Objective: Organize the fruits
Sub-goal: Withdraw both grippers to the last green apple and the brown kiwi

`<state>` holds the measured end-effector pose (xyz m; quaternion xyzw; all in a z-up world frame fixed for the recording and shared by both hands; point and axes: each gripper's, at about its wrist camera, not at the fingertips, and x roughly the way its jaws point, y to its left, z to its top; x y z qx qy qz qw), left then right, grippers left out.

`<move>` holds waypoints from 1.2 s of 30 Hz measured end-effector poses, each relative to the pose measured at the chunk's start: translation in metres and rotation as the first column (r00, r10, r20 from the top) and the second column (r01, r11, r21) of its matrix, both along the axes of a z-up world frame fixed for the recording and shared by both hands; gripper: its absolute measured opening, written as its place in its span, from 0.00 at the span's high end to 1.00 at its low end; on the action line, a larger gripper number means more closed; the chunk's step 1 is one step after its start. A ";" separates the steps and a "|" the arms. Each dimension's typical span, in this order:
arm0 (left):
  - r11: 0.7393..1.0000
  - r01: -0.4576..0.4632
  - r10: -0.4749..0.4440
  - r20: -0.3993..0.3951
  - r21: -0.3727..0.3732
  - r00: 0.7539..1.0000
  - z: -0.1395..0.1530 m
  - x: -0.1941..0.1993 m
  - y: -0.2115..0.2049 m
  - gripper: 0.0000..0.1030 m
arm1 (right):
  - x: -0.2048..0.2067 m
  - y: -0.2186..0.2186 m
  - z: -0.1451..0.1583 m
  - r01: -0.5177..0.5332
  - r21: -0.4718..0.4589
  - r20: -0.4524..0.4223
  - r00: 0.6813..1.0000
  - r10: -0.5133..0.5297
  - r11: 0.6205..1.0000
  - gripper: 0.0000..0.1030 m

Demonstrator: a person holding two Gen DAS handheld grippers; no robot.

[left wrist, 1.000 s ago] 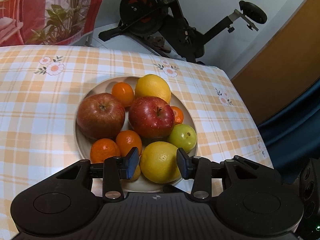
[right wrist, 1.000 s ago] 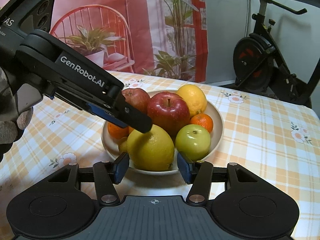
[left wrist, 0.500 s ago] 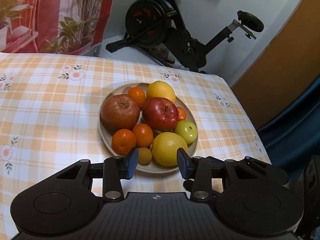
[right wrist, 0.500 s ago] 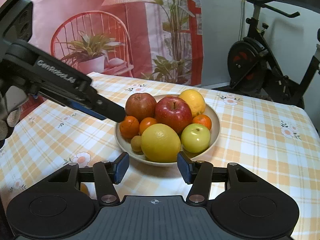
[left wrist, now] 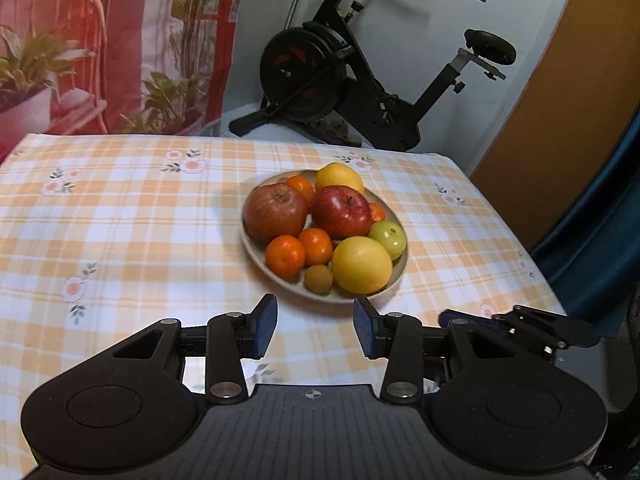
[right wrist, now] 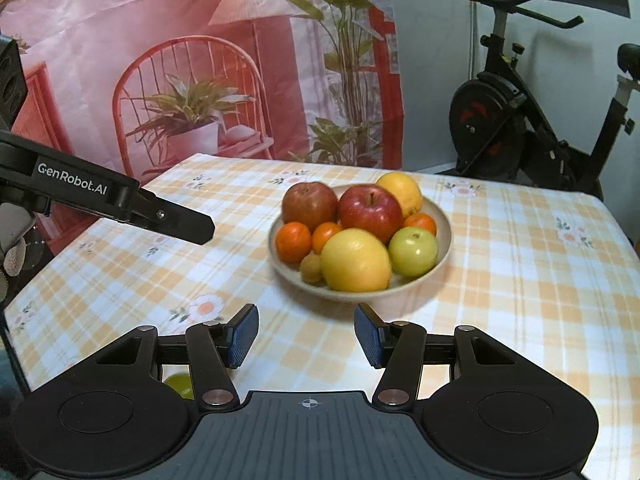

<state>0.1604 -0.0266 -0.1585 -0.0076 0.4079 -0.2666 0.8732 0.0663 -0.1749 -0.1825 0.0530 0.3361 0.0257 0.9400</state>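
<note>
While both tongs hung empty short of the bowl, all the fruit sat piled in it on the tabletop.

Left tongs and right tongs: jaws parted, nothing between the blue pads, each held above the checked cloth on the near side of the bowl and apart from it. Bowl contents, left wrist view: two red apples, one green apple, a large yellow citrus at the near rim, a second yellow one at the far rim, several mandarins, and one small brownish-yellow fruit. Left tongs' arm showed in the right wrist view, left of the bowl, not touching it. Small green thing partly hidden under the right tongs' frame; could not identify.
</note>
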 end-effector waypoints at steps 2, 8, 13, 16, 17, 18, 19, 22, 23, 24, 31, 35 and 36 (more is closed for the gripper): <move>1.000 -0.014 0.014 0.015 0.005 1.000 0.000 -0.007 0.006 0.57 | -0.006 0.005 0.000 0.002 0.012 -0.004 1.000 -0.002 1.000 0.52; 0.997 -0.067 0.064 0.068 0.033 0.996 -0.001 -0.027 0.020 0.57 | -0.019 0.021 -0.004 -0.015 0.051 -0.022 1.000 0.016 0.999 0.52; 0.994 -0.100 0.097 0.071 0.048 0.993 -0.008 -0.039 0.031 0.57 | -0.019 0.042 -0.012 -0.066 0.052 -0.062 0.996 0.069 0.996 0.52; 0.990 -0.131 0.128 0.064 0.044 0.990 -0.012 -0.041 0.039 0.57 | -0.018 0.054 -0.014 -0.104 0.041 -0.088 0.990 0.108 0.994 0.52; 0.990 -0.139 0.137 0.064 0.037 0.989 -0.013 -0.043 0.042 0.57 | -0.017 0.056 -0.015 -0.113 0.036 -0.095 0.989 0.116 0.993 0.52; 0.989 -0.148 0.146 0.064 0.030 0.987 -0.014 -0.044 0.045 0.57 | -0.016 0.059 -0.015 -0.123 0.030 -0.104 0.987 0.125 0.992 0.52; 0.987 -0.156 0.154 0.065 0.025 0.986 -0.015 -0.045 0.048 0.57 | -0.015 0.061 -0.016 -0.132 0.024 -0.114 0.984 0.133 0.991 0.52; 0.985 -0.173 0.171 0.067 0.024 0.983 -0.019 -0.048 0.053 0.57 | -0.013 0.069 -0.019 -0.154 0.008 -0.141 0.978 0.154 0.988 0.52; 0.984 -0.177 0.175 0.068 0.029 0.982 -0.020 -0.049 0.054 0.57 | -0.012 0.071 -0.021 -0.160 0.004 -0.148 0.976 0.159 0.987 0.52; 0.983 -0.181 0.179 0.068 0.034 0.982 -0.021 -0.049 0.055 0.57 | -0.012 0.073 -0.022 -0.164 0.001 -0.154 0.975 0.162 0.986 0.52; 0.982 -0.183 0.181 0.065 0.036 0.981 -0.026 -0.048 0.056 0.57 | -0.008 0.078 -0.027 -0.171 -0.005 -0.177 0.970 0.168 0.985 0.52; 0.981 -0.188 0.186 0.064 0.039 0.981 -0.028 -0.047 0.056 0.57 | -0.006 0.077 -0.029 -0.176 -0.003 -0.183 0.968 0.172 0.984 0.52; 0.981 -0.191 0.188 0.065 0.042 0.980 -0.029 -0.047 0.056 0.57 | -0.006 0.077 -0.030 -0.177 -0.001 -0.184 0.967 0.174 0.984 0.52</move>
